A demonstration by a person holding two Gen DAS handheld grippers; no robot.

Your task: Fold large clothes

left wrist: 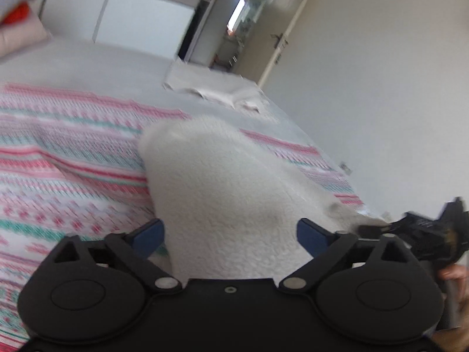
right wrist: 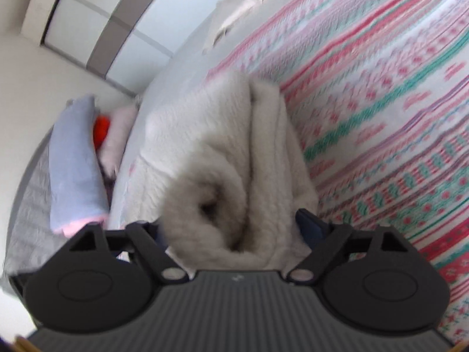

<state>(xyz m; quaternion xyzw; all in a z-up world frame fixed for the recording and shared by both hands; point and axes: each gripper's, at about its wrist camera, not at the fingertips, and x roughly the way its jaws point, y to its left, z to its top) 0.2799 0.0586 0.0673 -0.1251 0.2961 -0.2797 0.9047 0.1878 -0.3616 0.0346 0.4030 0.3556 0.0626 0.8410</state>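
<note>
A thick white fleece garment (left wrist: 222, 187), folded into a bundle, hangs above a bed with a pink and green patterned cover (left wrist: 64, 158). My left gripper (left wrist: 231, 231) has its blue-padded fingers (left wrist: 149, 233) wide apart around one end of the bundle, pressing its sides. My right gripper (right wrist: 234, 228) holds the other end, where rolled layers of the fleece (right wrist: 234, 158) show between its fingers (right wrist: 307, 226). The right gripper also shows at the right edge of the left wrist view (left wrist: 422, 231).
A second pale folded cloth (left wrist: 217, 88) lies at the far end of the bed. Pillows, one blue-grey (right wrist: 73, 158), lie at the head. A white wardrobe (left wrist: 123, 20), an open doorway (left wrist: 234, 29) and a bare wall (left wrist: 381, 88) surround the bed.
</note>
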